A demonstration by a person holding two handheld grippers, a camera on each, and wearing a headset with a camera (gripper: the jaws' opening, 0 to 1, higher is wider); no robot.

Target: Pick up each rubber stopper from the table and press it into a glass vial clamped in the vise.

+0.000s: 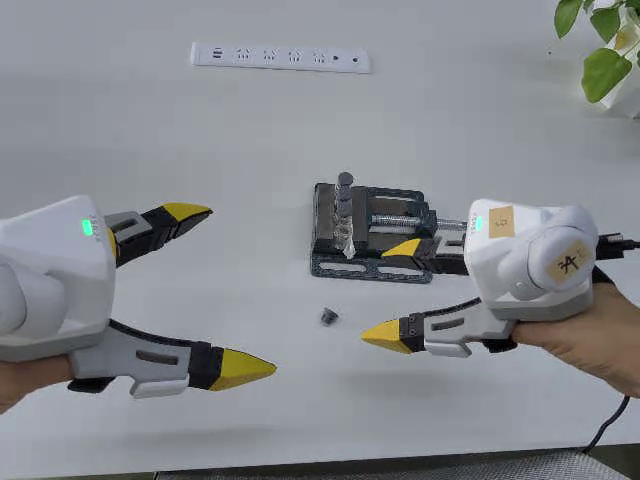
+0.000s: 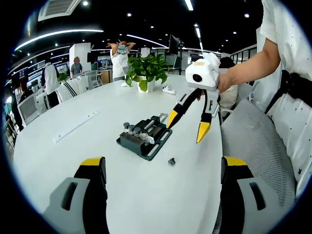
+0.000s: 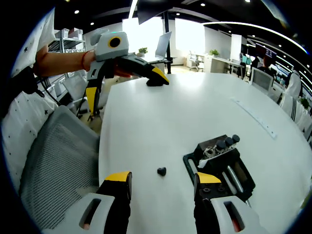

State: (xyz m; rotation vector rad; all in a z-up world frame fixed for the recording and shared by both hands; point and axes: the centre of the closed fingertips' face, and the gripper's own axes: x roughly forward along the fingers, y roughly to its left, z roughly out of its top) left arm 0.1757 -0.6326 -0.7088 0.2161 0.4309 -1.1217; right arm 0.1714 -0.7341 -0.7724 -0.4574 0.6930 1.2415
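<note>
A small dark rubber stopper [image 1: 327, 317] [image 2: 171, 161] [image 3: 161, 171] lies on the white table in front of the black vise [image 1: 372, 236] [image 2: 145, 135] [image 3: 225, 165]. The vise clamps a row of glass vials [image 1: 345, 212]; three carry dark stoppers [image 3: 228, 142] and the nearest vial [image 3: 209, 152] looks uncapped. My right gripper [image 1: 388, 291] [image 3: 163, 179] stands open just right of the loose stopper, one jaw over the vise base. My left gripper [image 1: 230, 290] [image 2: 163, 165] is held wide open to the stopper's left, with nothing in it. Each gripper shows in the other's view: the right gripper [image 2: 186, 129] and the left gripper [image 3: 126, 87].
A white power strip [image 1: 280, 57] lies at the far side of the table. A potted plant [image 1: 600, 45] [image 2: 146, 70] stands at the far right corner. A grey mesh chair [image 2: 253, 136] [image 3: 58, 161] sits at the near edge. People stand in the office behind.
</note>
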